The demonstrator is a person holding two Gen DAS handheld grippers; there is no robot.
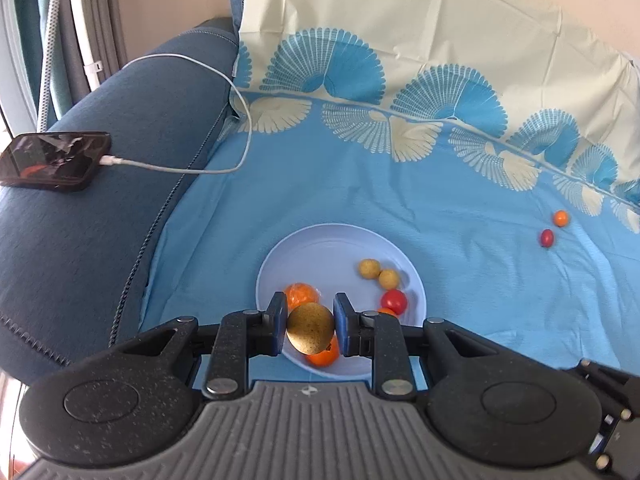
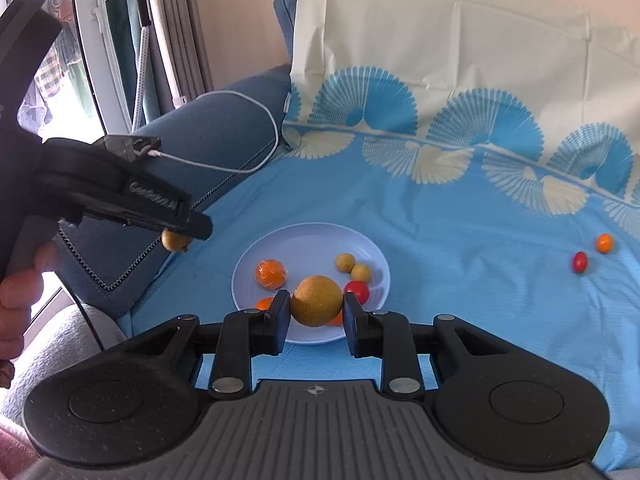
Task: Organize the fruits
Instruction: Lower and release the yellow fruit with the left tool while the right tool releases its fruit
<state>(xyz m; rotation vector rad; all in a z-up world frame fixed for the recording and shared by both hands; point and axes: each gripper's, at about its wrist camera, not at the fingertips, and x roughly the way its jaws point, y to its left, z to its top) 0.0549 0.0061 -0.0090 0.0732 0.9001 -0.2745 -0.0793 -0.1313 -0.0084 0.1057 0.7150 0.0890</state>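
A brown fruit [image 1: 310, 328] is clamped between the pads of the left claw [image 1: 310, 326], just above the near part of the plate [image 1: 320, 240]. A 2nd brown fruit [image 2: 317, 301] is clamped the same way in the right claw [image 2: 316, 308], also over the plate's near side. The plate lies on a blue cloth [image 1: 440, 208] over a sofa seat.

On the plate are seen 2 small yellow fruits [image 1: 369, 269], a red tomato [image 1: 394, 300] and orange fruits [image 1: 302, 294]. A red one [image 1: 547, 237] and an orange one [image 1: 560, 218] lie well apart from the plate, far right on the cloth.

The step in hand is judged to be the delivery of both brown fruits to the plate. A free patch of plate is called for next, each claw being lowered and parted close to the surface so that nothing rolls off or knocks its neighbours.

Both held fruits are nearly round; no long axis or pointing end can be told. The loose red one is oval, its long axis roughly upright in the left view.
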